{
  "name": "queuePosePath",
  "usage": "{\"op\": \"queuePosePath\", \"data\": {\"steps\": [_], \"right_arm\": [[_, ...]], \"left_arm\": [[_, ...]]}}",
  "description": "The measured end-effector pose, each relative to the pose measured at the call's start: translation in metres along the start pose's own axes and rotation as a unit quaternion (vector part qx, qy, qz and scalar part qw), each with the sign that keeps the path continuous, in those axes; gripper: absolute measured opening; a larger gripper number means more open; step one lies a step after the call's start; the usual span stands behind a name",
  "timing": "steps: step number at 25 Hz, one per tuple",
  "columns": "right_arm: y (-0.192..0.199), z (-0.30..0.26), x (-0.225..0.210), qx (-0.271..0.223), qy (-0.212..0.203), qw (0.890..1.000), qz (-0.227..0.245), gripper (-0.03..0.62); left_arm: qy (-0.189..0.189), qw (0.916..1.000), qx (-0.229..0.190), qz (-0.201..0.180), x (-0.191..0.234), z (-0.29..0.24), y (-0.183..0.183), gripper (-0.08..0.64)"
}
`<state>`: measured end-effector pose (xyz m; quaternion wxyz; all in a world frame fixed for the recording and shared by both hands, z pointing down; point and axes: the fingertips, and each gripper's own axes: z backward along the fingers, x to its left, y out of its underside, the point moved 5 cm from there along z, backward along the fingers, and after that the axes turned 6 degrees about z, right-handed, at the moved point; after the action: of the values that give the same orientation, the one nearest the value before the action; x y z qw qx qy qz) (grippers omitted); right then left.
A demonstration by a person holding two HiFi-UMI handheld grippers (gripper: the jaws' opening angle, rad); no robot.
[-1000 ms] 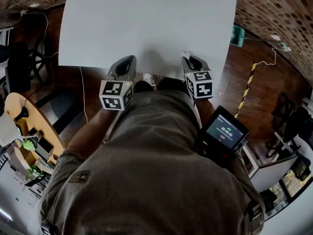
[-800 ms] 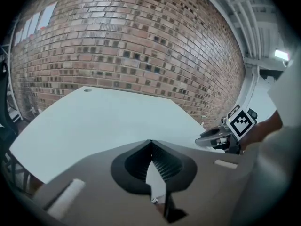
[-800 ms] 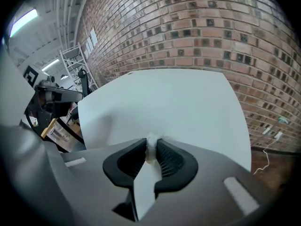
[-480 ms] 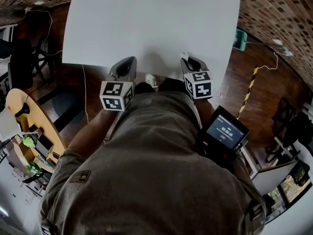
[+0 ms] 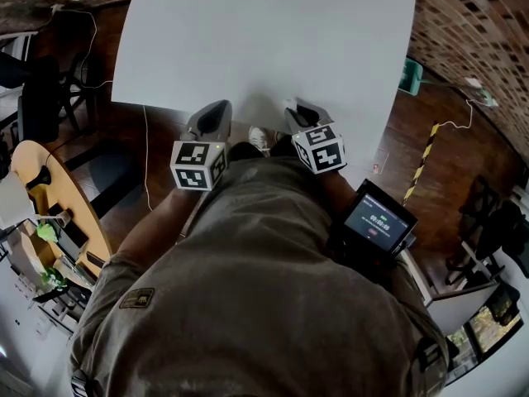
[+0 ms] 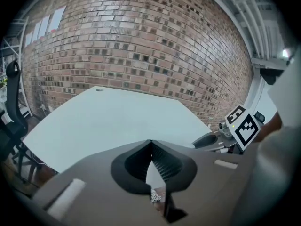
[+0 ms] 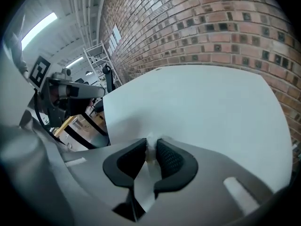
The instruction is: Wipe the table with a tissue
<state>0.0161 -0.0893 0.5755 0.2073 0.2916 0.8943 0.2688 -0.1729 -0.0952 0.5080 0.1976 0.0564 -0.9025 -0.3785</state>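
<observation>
The white table (image 5: 264,40) fills the top of the head view, and both grippers hover at its near edge. My left gripper (image 5: 216,107) is shut with nothing between its jaws, which meet tip to tip in the left gripper view (image 6: 150,144). My right gripper (image 5: 293,106) is turned toward the middle and is shut on a small white tissue (image 7: 151,147). The tissue pokes out between the ribbed pads (image 7: 167,157) just above the table (image 7: 197,107). In the head view it is only a white speck (image 5: 289,101) at the jaw tips.
A handheld screen device (image 5: 376,222) hangs at the person's right hip. On the wooden floor lie a green object (image 5: 411,76), yellow-black striped tape (image 5: 420,160) and a cable (image 5: 145,151). A round wooden table (image 5: 45,193) and dark chairs (image 5: 33,98) stand at the left. A brick wall (image 6: 141,46) lies beyond the table.
My right gripper has swung left toward the middle and turned, still holding the tissue. The left gripper has barely moved. The view has shifted slightly over the table.
</observation>
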Motion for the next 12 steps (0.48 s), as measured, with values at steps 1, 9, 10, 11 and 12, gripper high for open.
{"op": "queuePosePath", "data": {"steps": [1,9,10,11,12], "right_arm": [[0.001,0.000,-0.002,0.000,0.002,1.000,-0.003,0.076],[0.013,0.015,-0.033,-0.002,0.056,0.998,-0.043,0.077],[0.015,0.018,-0.037,-0.002,0.065,0.997,-0.049,0.077],[0.018,0.022,-0.042,-0.002,0.075,0.996,-0.055,0.077],[0.021,0.026,-0.047,-0.002,0.084,0.995,-0.062,0.077]], "left_arm": [[0.002,1.0000,0.001,0.000,0.000,-0.002,0.000,0.002],[0.025,0.9996,0.007,-0.013,-0.006,-0.015,-0.003,0.002],[0.028,0.9995,0.007,-0.014,-0.006,-0.016,-0.003,0.002],[0.031,0.9994,0.007,-0.016,-0.007,-0.017,-0.004,0.002],[0.033,0.9993,0.008,-0.018,-0.008,-0.017,-0.004,0.002]]}}
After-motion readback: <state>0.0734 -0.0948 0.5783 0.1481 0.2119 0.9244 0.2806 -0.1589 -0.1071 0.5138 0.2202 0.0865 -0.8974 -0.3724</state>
